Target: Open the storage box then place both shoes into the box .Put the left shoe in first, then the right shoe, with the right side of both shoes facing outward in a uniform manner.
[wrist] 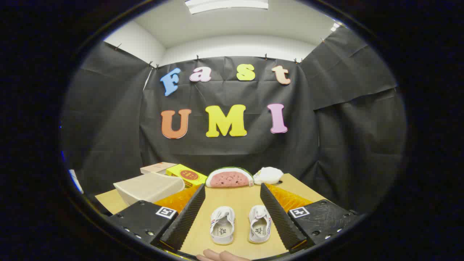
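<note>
Between our spread, empty fingers, we are seeing the left shoe and right shoe lying side by side at twelve o'clock, long axes running away from us. We are holding the gripper low; the storage box, lid apparently closed, is sitting at ten o'clock, needing attention first.

I see two white shoes with red-blue side stripes on the tan table, a cream storage box, a yellow carton, and a pink-green watermelon slice.
</note>
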`<move>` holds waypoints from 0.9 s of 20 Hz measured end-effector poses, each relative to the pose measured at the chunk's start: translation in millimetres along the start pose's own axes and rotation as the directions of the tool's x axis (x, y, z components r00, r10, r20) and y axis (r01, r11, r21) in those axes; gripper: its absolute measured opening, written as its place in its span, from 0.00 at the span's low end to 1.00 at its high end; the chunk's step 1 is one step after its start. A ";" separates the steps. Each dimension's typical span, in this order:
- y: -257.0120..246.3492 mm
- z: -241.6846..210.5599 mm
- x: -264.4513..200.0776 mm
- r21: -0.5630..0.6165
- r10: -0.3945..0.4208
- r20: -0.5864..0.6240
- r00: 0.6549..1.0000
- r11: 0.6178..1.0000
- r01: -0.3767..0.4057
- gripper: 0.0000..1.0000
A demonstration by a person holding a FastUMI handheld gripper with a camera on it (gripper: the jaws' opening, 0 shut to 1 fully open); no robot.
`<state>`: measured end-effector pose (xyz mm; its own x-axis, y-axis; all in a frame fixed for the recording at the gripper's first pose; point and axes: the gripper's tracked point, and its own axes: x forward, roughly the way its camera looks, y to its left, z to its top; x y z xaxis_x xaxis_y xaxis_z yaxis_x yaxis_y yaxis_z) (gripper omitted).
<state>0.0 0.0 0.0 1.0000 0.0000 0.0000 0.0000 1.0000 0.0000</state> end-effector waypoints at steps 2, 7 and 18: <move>-3.9 -1.1 2.0 -0.008 -0.016 -0.006 1.000 1.000 0.016 0.97; -15.1 -1.0 6.8 0.007 -0.065 -0.003 0.998 0.998 0.065 0.97; -0.7 -24.9 45.2 0.039 0.001 -0.097 0.995 0.999 0.003 0.97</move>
<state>45.2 -0.7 -24.9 0.9953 0.0007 -0.0966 0.0031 0.9992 0.0388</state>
